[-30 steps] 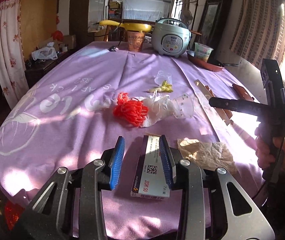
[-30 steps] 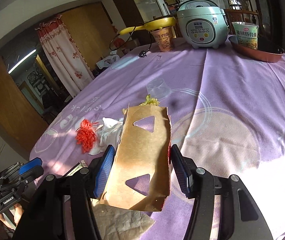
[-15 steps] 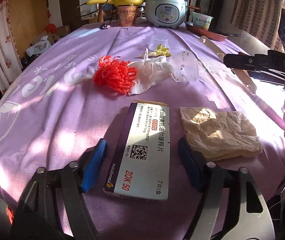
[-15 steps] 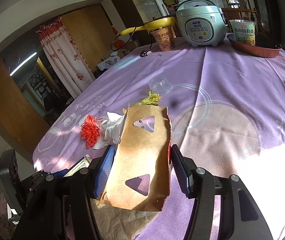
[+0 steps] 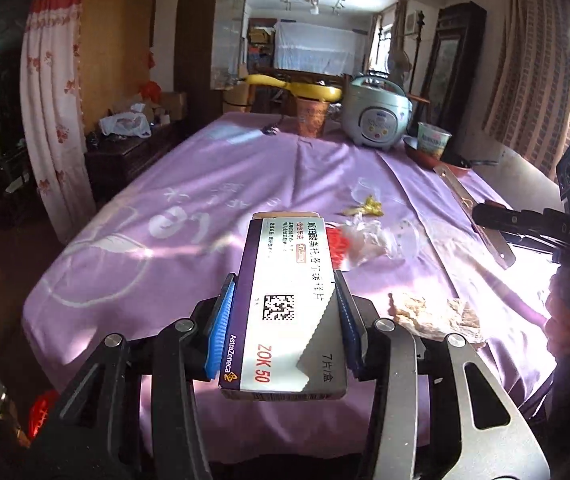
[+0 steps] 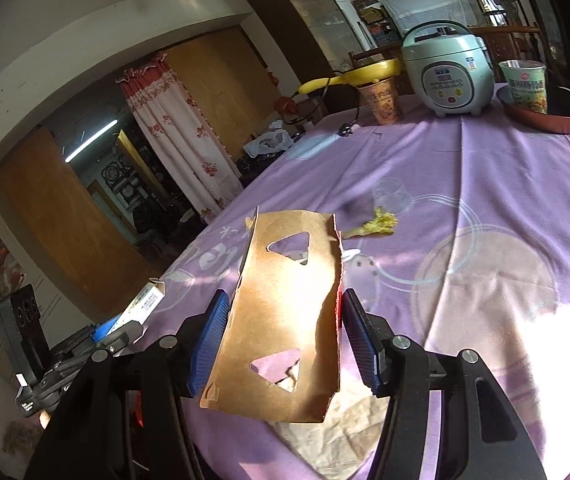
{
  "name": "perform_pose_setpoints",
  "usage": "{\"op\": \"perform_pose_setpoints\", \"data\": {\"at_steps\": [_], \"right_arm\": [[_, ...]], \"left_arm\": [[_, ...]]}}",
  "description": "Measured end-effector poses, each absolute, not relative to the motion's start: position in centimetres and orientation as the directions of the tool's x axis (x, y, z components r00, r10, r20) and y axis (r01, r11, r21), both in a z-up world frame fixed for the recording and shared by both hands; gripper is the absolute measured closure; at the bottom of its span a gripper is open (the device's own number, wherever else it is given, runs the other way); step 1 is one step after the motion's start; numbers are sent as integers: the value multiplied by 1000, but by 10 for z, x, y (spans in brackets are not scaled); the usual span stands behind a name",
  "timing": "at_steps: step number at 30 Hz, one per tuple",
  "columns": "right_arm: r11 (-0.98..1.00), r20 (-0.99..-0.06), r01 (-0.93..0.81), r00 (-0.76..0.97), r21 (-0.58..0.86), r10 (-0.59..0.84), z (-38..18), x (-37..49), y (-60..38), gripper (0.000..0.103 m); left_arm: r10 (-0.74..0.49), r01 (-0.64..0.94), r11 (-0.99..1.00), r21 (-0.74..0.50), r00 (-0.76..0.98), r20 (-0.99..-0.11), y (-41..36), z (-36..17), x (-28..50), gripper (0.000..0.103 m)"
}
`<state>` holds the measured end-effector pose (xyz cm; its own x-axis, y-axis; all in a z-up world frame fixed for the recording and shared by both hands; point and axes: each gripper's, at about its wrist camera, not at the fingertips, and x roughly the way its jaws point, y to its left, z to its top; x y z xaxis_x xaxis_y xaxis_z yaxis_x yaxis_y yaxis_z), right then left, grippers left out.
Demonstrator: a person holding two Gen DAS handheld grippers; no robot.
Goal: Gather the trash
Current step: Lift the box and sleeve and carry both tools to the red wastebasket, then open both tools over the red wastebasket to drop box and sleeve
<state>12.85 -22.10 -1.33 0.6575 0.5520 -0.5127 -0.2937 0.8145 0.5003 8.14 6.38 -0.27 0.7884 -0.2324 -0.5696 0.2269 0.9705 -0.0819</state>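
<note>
On the purple tablecloth (image 5: pixel 213 168), well short of the rice cooker (image 5: pixel 377 120), litter is left: crumpled brown paper (image 5: pixel 433 312), clear plastic wrap (image 5: pixel 369 236), a yellow scrap (image 6: pixel 379 223). Collected so far: the left gripper (image 5: pixel 283 320) clamps a medicine box (image 5: pixel 287 300); the right gripper (image 6: pixel 285 336) pinches a cardboard sleeve (image 6: pixel 289 312). Only the right view shows the clear cup (image 6: pixel 391 194) plainly; no bin appears.

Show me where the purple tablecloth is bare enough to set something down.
Bare: the tablecloth's left half, and the sunlit stretch right of the lettuce scrap. Crowded: the rice cooker's far end and around the crumpled plastic.
</note>
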Motion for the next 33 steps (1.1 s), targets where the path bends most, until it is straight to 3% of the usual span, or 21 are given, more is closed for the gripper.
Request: {"op": "perform_pose_setpoints", "data": {"at_steps": [5, 12, 20, 22, 24, 26, 33], "right_arm": [[760, -499, -395, 583, 516, 642, -2, 124, -176, 45], [690, -531, -521, 443, 504, 722, 0, 117, -93, 46], [623, -617, -624, 271, 472, 738, -15, 113, 16, 46], [605, -640, -646, 228, 464, 734, -21, 112, 44, 46], [586, -662, -667, 183, 460, 727, -28, 110, 72, 46], [565, -681, -687, 137, 457, 719, -35, 106, 99, 46], [481, -749, -745, -37, 461, 661, -72, 94, 199, 45]], "left_arm": [[-86, 52, 996, -75, 815, -573, 133, -5, 51, 57], [73, -216, 967, -132, 738, -671, 239, -59, 10, 57], [92, -377, 905, -199, 628, -773, 312, -125, 5, 55], [74, -405, 883, -235, 617, -784, 329, -136, 1, 48], [76, -438, 862, -257, 612, -787, 346, -142, -8, 33], [102, -468, 845, -257, 614, -783, 358, -143, -15, 27], [214, -559, 799, -220, 607, -765, 389, -135, -38, 18]]}}
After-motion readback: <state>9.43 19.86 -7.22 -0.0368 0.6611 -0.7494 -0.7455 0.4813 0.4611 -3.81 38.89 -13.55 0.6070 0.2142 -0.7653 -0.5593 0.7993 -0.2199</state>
